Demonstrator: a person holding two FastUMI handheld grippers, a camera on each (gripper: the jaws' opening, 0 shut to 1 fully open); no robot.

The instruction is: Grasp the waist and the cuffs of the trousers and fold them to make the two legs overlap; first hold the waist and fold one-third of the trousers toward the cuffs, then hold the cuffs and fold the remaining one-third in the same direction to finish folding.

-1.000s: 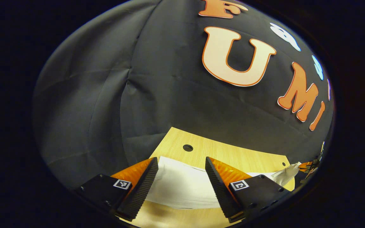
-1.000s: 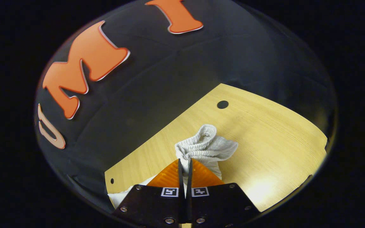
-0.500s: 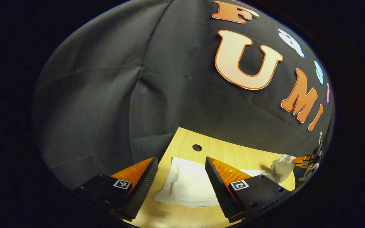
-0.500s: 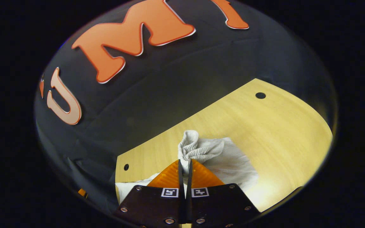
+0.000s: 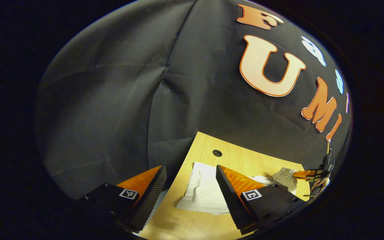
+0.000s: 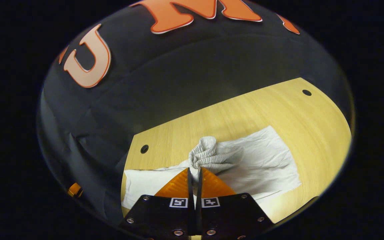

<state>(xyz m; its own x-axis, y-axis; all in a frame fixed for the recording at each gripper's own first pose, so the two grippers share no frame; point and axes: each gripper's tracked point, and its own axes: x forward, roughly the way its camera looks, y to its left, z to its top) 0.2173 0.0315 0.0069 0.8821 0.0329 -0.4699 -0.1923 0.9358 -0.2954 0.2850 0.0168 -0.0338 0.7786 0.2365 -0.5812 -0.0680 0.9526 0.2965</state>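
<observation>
Across the lower half of the right gripper view runs the wooden table (image 6: 245, 110), pale and bare along its far strip and toward its right end; its far edge meets the black cloth wall (image 6: 178, 66) directly, so no room lies beyond it; one round hole (image 6: 144, 148) sits near the left corner of that edge and another (image 6: 307, 92) near the right. From the left gripper view the table (image 5: 232, 156) is seen end-on, its near left edge dropping away beside the left finger, with open wood in front of the cloth and a hole (image 5: 217, 153) close to the far edge.

On this table lie the trousers (image 6: 262, 163), off-white and lightly creased; they spread flat to the right with a fairly straight right edge, while a second flat portion reaches left toward the table's end; the ribbed waist (image 6: 205, 155) is gathered into a puckered knot and lifted above the flat fabric. The right gripper (image 6: 194, 173) is clenched on that waist, both fingers pressed together with the bunched elastic rising out between them; it appears farther off in the left gripper view (image 5: 307, 174), pinching the cloth.

The left gripper (image 5: 192, 186) stands released, fingers wide apart and holding nothing; between them lies the trousers' near end (image 5: 202, 193), flat on the wood.
</observation>
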